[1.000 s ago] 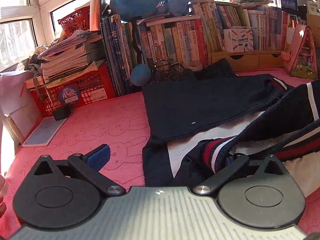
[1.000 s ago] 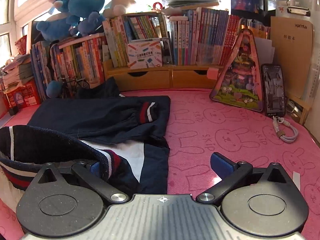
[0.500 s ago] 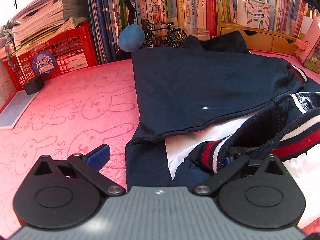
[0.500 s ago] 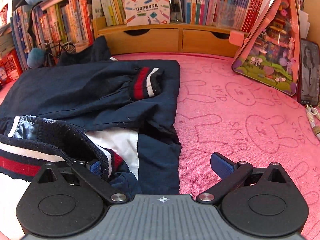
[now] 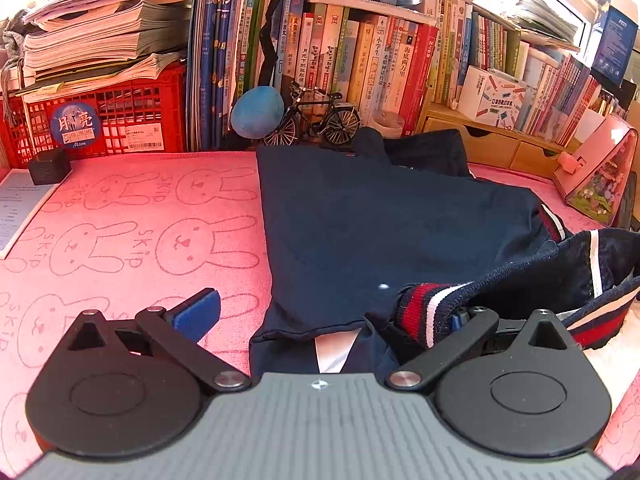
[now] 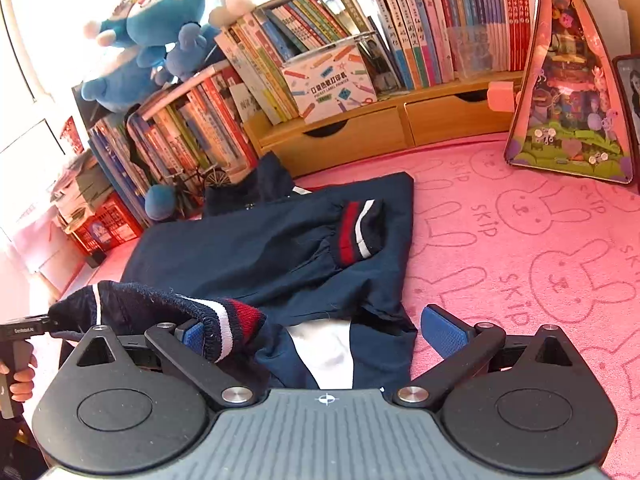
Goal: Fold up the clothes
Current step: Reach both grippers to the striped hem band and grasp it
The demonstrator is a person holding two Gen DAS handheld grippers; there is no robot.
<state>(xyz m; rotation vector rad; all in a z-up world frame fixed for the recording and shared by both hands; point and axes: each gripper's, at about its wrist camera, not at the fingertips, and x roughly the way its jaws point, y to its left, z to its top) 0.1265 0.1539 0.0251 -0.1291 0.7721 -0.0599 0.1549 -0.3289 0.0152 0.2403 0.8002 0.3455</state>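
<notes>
Navy jacket [image 5: 384, 232] is laid on the pink bunny-print tabletop [image 5: 120, 240], mostly flat, collar end toward the bookshelf. White lining [image 6: 324, 352] is exposed at the near edge. One sleeve is folded across the body, its red/white striped cuff [image 6: 358, 232] resting on top of the navy panel.

The ribbed hem [image 6: 224, 320], striped red/white/navy, is lifted off the tabletop and stretched between the two grippers.

Left gripper [image 5: 332, 316]: jaws are spread wide; the hem is draped over the right finger only, whose blue pad is mostly hidden by the rib. The left finger's blue pad [image 5: 196, 314] is bare above the tabletop. No pinch is seen.

Right gripper [image 6: 320, 334]: jaws are likewise wide apart; the hem is hooked over the left finger, with the blue pad partly covered. The right finger's pad [image 6: 444, 334] is bare and sits just beside the jacket's edge.

A hand [image 6: 18, 376] on the left gripper's grip is seen at the left edge of the right wrist view.

Behind the jacket: a model bicycle [image 5: 316, 118] and a blue plush ball [image 5: 258, 112] at the foot of the rows of books [image 5: 360, 64]. A red crate [image 5: 100, 120] stacked with papers is seen far left. Wooden drawers [image 6: 380, 132] and a pink triangular toy case [image 6: 572, 92] are seen to the right.
</notes>
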